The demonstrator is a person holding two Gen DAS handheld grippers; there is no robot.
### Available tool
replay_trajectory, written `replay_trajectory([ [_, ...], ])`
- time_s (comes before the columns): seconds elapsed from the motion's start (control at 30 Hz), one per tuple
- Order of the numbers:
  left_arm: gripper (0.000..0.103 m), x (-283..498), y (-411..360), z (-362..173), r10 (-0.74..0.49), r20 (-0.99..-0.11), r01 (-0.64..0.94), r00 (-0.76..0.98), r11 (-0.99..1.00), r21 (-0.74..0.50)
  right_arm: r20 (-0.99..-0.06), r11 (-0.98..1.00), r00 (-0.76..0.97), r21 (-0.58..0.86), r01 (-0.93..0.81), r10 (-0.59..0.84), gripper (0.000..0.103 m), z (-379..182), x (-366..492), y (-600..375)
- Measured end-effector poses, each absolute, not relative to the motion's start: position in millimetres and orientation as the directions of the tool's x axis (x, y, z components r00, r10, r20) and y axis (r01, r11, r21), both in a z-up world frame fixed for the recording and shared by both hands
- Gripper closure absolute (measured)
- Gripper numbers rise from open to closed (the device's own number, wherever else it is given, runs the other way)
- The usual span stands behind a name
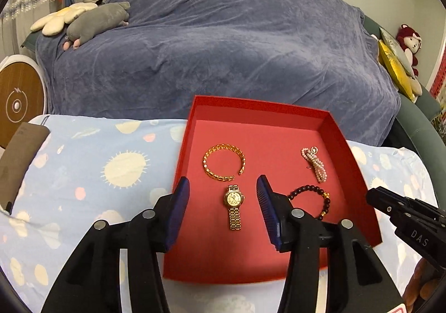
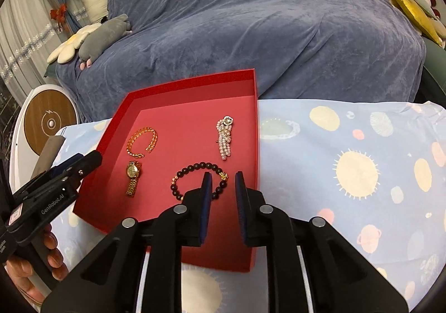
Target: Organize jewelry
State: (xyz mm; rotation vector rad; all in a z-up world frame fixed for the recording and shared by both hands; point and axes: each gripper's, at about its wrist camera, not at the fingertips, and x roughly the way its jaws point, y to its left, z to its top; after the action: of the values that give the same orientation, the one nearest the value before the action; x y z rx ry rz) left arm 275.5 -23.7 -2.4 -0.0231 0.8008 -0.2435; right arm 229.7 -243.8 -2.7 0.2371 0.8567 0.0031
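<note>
The left gripper [image 1: 223, 190] hangs with jaws spread wide, the gold watch [image 1: 234, 208] lying between its fingers in the red tray [image 1: 344, 143]. The right gripper [image 2: 223, 182] is parted too, empty, the dark bead bracelet [image 2: 199, 178] just ahead-left; gold bangle [image 2: 142, 143] and pearl bracelet [image 2: 225, 137] lie beyond.

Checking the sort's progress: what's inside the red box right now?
Four pieces lie apart on the floor of the red box: gold bangle, gold watch, pearl piece, dark bead bracelet. The right tongs cover part of the bracelet's loop.
</note>
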Motion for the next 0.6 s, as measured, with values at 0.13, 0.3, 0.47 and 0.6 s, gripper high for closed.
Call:
replay_trajectory([
  [0.13,0.046,238.5,-3.8,21.2,-0.207,-0.702,0.183,0.682,0.977,-0.11,-0.719,0.97,0.686,0.23,0.086,0.11,0.063,21.3,180.4,-237.5],
  [0.3,0.033,179.8,12.8,24.1,-0.161,-0.706,0.156,0.69,0.985,-0.072,-0.709,0.97,0.697,0.229,0.08,0.11,0.058,21.2,121.8,-222.7],
  [0.47,0.03,144.6,25.4,-6.1,-0.153,-0.749,0.131,0.644,0.987,-0.089,-0.746,0.969,0.651,0.238,0.069,0.137,0.058,-6.0,100.4,-209.7],
  [0.6,0.03,137.2,17.8,-23.2,-0.187,-0.762,0.193,0.62,0.978,-0.083,-0.761,0.981,0.639,0.187,0.056,0.109,0.058,-15.4,97.9,-201.5],
])
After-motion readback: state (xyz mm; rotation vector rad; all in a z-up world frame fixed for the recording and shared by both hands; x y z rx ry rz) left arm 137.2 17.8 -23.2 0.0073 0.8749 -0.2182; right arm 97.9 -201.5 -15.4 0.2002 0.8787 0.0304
